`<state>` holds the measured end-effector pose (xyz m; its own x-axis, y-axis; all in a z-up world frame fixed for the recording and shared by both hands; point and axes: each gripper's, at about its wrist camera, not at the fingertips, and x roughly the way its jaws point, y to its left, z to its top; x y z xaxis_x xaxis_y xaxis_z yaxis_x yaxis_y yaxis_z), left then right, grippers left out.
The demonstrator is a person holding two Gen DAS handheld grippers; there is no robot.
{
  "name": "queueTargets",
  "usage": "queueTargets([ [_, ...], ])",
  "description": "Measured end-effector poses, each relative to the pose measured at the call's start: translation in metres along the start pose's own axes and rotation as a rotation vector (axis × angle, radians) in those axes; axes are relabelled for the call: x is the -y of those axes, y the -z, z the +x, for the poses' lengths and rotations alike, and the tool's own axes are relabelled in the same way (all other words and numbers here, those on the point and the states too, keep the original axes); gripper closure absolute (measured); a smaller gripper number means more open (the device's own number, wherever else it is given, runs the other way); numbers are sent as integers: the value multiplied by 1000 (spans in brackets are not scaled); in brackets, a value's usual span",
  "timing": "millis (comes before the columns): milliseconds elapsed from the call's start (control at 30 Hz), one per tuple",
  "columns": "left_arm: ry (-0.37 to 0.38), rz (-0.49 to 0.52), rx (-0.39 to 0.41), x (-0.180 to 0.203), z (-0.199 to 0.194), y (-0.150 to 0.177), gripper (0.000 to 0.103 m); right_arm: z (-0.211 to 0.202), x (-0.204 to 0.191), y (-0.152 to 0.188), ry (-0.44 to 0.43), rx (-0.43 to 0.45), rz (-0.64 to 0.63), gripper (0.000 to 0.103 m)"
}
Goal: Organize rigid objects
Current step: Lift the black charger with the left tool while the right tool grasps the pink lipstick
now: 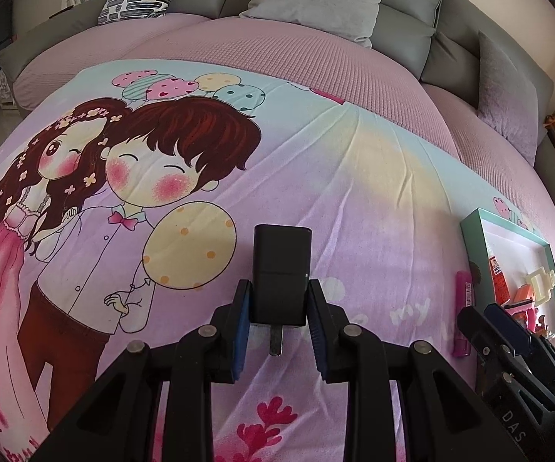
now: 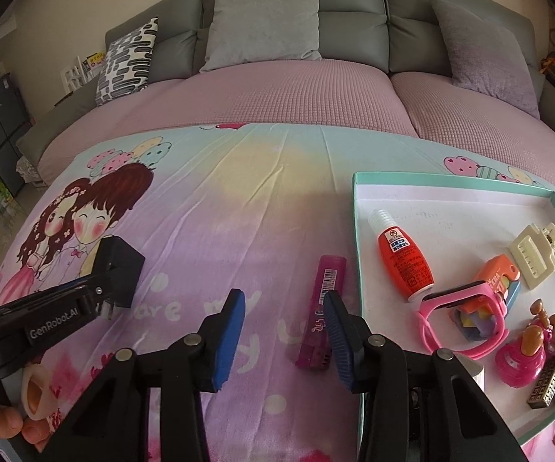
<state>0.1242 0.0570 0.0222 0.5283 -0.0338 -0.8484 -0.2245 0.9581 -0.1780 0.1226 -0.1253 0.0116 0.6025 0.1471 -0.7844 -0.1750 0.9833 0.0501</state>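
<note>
A: Left wrist view: what does the left hand-held gripper (image 1: 279, 306) hold?
B: A black plug (image 1: 281, 269), squeezed tight, up over the bed (image 1: 373, 200).
A: And the right hand-held gripper (image 2: 285, 331)?
B: Its jaws are apart, holding nothing. A pink tube (image 2: 321, 308) lies on the bed just beside the tray (image 2: 450, 184).

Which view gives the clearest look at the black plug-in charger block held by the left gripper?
The left wrist view: the black plug-in charger block sits centred between the left gripper's blue pads, metal prong visible below. The right wrist view shows the same block only from the side, small, at the left edge and partly behind a finger.
</note>
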Motion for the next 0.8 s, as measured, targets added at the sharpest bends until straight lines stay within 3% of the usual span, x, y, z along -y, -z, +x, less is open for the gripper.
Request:
queueTargets([
  [333, 21, -18, -2, -5, 1, -1, 74, 16, -8, 4, 85, -48, -26, 61],
  [800, 12, -12, -18, -4, 4, 0, 74, 22, -11, 5, 67, -41, -13, 61],
])
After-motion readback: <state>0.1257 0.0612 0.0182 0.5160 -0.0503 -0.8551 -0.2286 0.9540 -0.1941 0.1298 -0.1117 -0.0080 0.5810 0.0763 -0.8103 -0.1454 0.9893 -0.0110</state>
